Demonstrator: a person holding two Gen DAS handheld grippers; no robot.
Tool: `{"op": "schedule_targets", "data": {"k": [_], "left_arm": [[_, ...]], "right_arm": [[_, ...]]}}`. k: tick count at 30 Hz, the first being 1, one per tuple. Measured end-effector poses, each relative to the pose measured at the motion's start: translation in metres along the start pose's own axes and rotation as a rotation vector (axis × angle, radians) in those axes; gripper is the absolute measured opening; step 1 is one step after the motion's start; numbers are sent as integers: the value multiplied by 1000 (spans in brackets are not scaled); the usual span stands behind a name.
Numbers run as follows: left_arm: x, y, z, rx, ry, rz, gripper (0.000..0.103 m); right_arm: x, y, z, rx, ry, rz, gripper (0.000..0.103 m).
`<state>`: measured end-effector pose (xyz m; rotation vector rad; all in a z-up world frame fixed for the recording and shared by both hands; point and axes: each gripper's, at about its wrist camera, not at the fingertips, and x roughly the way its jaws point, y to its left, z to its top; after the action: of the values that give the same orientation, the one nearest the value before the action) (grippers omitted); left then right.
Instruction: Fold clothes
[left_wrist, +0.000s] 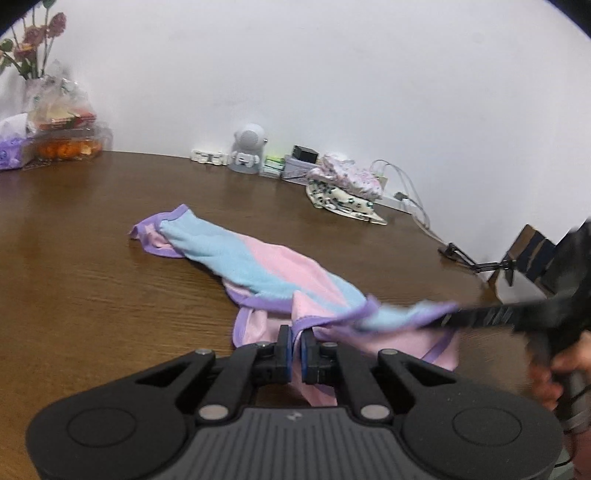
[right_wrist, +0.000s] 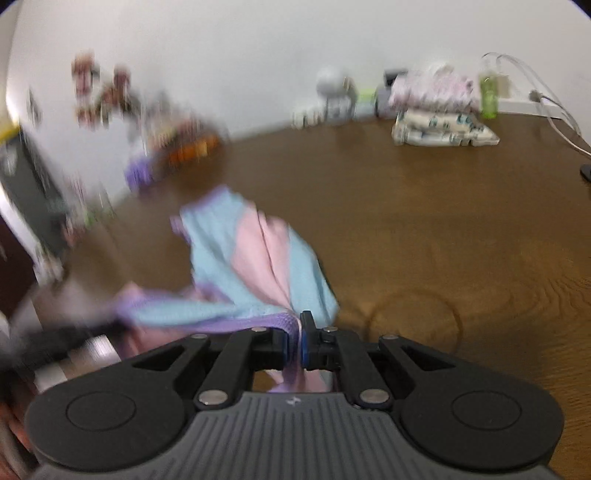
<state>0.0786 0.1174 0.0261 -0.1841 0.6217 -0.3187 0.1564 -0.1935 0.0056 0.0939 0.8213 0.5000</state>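
Observation:
A pink and light-blue garment with purple trim (left_wrist: 258, 262) lies stretched across the brown wooden table (left_wrist: 92, 258), its far end flat and its near end lifted. My left gripper (left_wrist: 296, 332) is shut on the garment's purple-edged near hem. My right gripper (right_wrist: 294, 325) is shut on another purple hem of the same garment (right_wrist: 258, 258). It shows blurred at the right of the left wrist view (left_wrist: 480, 317), holding the cloth taut between the two grippers. The right wrist view is motion-blurred.
A stack of folded patterned clothes (left_wrist: 347, 186) sits at the back by the wall, also in the right wrist view (right_wrist: 439, 118). A small white robot toy (left_wrist: 247, 147), boxes, cables and a power strip (left_wrist: 402, 201) line the wall. Fruit boxes and a flower vase (left_wrist: 62, 136) stand at the far left.

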Motion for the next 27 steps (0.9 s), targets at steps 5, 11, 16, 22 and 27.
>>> {"op": "schedule_targets", "data": {"k": [5,11,16,22,27], "left_arm": [[1,2,13,18,18,-10,3],[9,3,29,24,21,-2,3],[14,4,30,20,37,3,4],[24,18,22,42,113,62,17],[19,7,16,164,94,46,55]], "right_arm": [[0,52,-15,-417,-10,-122,33],[0,117,-43,-970,-101,-242,49],[22,137,-45,-1084,-64,-200,45],[30,118,-2,-820,55,13,7],[21,76,49,-468,110,175,6]]}}
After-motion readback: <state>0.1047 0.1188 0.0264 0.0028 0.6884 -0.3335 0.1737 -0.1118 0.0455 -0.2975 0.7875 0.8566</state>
